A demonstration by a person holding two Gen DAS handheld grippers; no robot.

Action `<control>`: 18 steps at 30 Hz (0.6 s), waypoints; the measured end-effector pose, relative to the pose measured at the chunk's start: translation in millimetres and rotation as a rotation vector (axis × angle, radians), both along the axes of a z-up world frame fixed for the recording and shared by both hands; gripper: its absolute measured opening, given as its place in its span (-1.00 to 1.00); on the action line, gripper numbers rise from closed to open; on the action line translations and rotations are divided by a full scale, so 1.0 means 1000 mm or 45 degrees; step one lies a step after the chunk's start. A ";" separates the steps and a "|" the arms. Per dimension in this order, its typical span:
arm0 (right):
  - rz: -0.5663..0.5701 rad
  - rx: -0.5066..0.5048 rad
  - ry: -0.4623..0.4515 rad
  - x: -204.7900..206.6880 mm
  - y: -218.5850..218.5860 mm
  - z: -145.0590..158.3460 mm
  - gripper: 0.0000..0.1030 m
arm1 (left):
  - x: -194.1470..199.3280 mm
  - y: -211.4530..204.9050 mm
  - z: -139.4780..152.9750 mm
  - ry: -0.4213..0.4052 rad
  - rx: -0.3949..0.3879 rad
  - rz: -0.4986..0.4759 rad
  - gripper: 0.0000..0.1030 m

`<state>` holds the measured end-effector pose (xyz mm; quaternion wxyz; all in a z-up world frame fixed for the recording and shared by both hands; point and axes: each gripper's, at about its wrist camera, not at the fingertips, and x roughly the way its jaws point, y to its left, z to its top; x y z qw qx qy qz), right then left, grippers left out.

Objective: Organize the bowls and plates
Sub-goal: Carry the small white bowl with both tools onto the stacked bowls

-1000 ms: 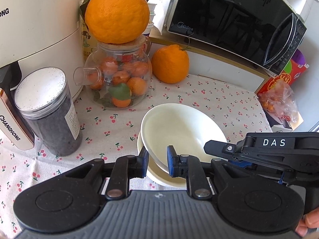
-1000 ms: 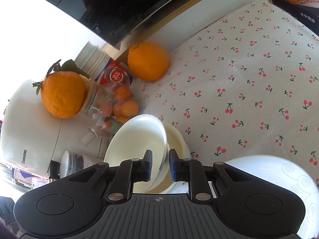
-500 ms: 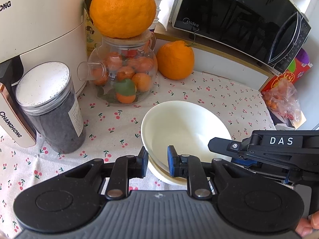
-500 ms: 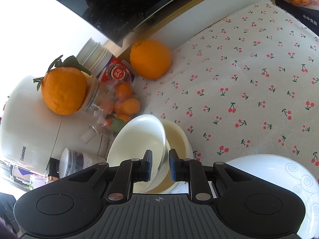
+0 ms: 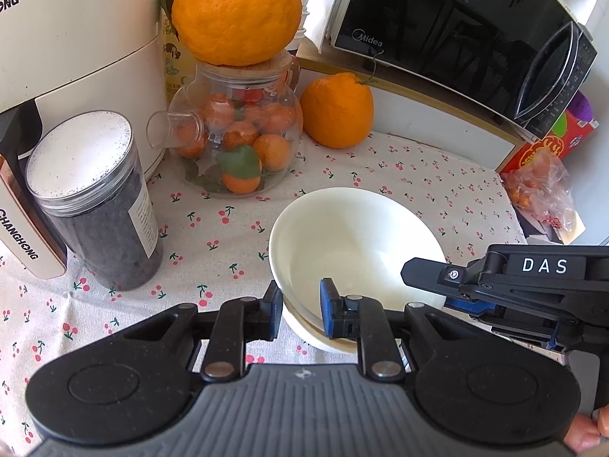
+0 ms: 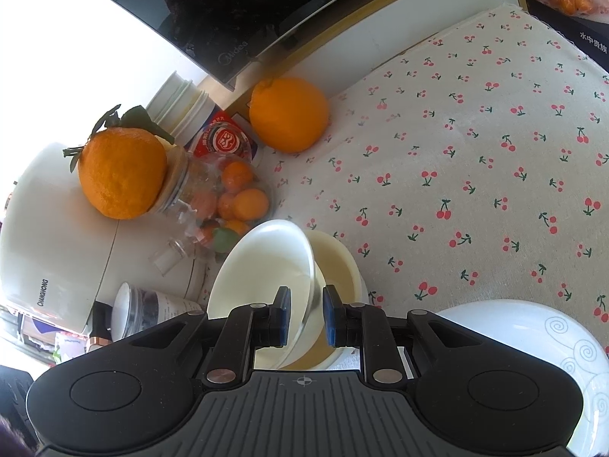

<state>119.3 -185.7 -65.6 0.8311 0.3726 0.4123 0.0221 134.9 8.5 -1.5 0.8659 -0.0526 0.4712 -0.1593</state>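
Cherry-print surface [image 6: 495, 160]: both grippers, left [image 5: 301, 306] and right [image 6: 306, 314], pinch the white bowl's [image 5: 354, 243] rim above the cream bowl [image 6: 338, 262]; uneven release could tip it toward the teapot [image 5: 236, 141].

Left gripper [image 5: 300, 306]: pitched steeply downward, jaws narrowed to a slim gap. Blue-padded fingertips [image 5: 330, 306] sit one either side of the near rim of the upper white bowl [image 5: 354, 243]; one pad outside the wall, one inside. Pads clamp the rim.

Right gripper [image 6: 306, 314]: angled downward, jaws equally narrow, astride the same bowl's rim on its other side; one pad inside, one outside. In the left wrist view its black finger [image 5: 437, 274] reaches in from the right, over the bowl's edge.

Person's fingers [image 5: 588, 432]: visible at the lower right corner of the left wrist view, wrapped at the right gripper's handle.
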 end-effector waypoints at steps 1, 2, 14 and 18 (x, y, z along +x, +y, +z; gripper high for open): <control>0.001 -0.001 -0.001 0.000 0.000 0.000 -0.61 | 0.000 0.000 0.000 0.000 0.000 0.000 -0.66; 0.003 -0.002 -0.002 0.001 0.000 0.000 -0.61 | 0.000 0.000 0.000 0.000 0.002 0.000 -0.66; 0.014 -0.013 0.008 0.004 0.001 -0.005 -0.61 | 0.002 0.000 -0.006 0.020 0.018 -0.009 -0.65; 0.016 -0.010 0.013 0.005 0.000 -0.006 -0.61 | 0.003 -0.001 -0.006 0.020 0.024 -0.011 -0.65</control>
